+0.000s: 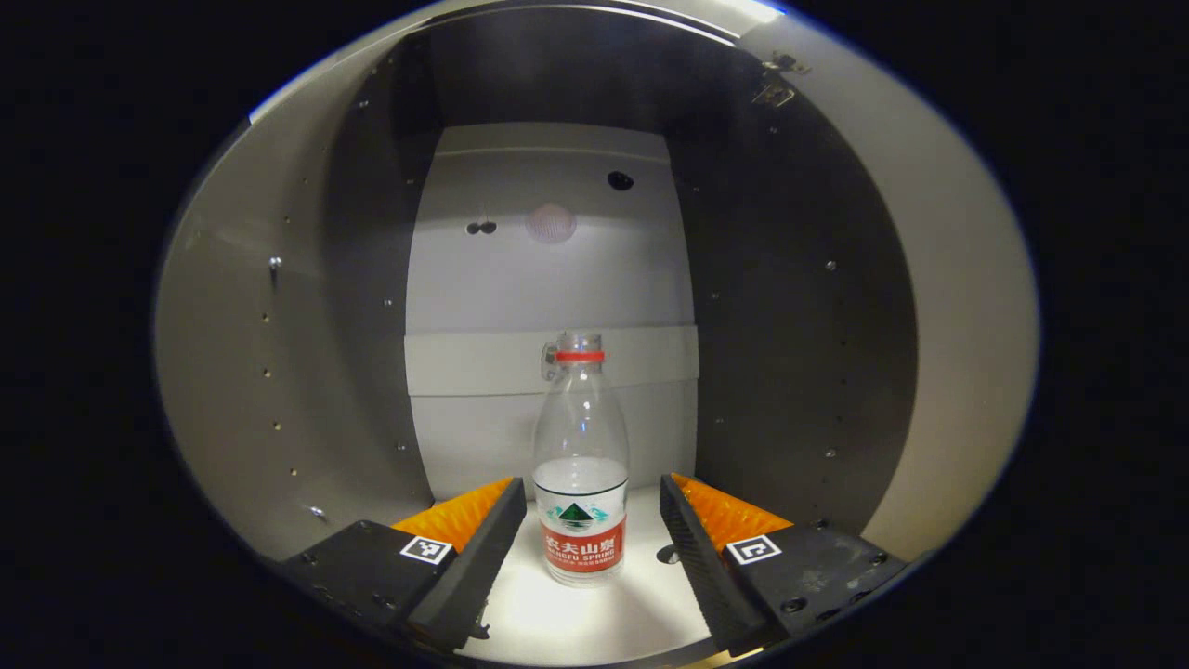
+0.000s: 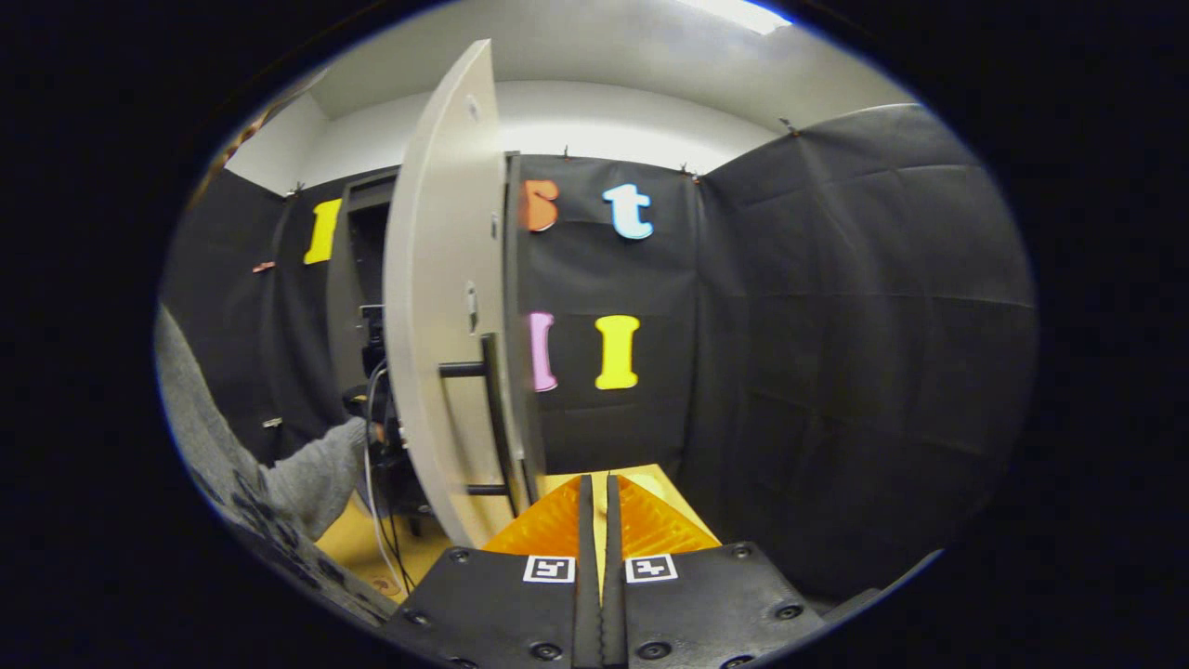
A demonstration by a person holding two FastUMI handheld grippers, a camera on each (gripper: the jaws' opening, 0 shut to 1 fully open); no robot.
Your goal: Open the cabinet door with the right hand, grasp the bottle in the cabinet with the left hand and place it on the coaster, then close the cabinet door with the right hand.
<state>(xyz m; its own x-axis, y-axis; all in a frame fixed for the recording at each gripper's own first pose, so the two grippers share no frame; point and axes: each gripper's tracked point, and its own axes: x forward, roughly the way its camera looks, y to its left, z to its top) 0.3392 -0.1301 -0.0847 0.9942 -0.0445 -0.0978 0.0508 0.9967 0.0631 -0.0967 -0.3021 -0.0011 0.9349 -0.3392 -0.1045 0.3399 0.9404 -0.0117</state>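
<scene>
A clear plastic bottle [image 1: 581, 483] with a red neck ring and a red-and-white label stands upright on the cabinet floor [image 1: 557, 618]. My left gripper [image 1: 593, 506] is open inside the cabinet, one finger on each side of the bottle's lower half, with a small gap to each. In the right gripper view the white cabinet door [image 2: 444, 307] stands swung open, its black bar handle [image 2: 492, 423] facing me. My right gripper [image 2: 594, 502] is shut with nothing between its fingers, just right of and below the handle.
The cabinet's dark side walls [image 1: 790, 325] close in on both sides of the bottle, and a white back panel [image 1: 548, 279] stands behind it. A grey sleeve [image 2: 279, 474] and black cables [image 2: 381, 483] reach behind the door. The yellow tabletop [image 2: 650, 483] lies beneath the right gripper.
</scene>
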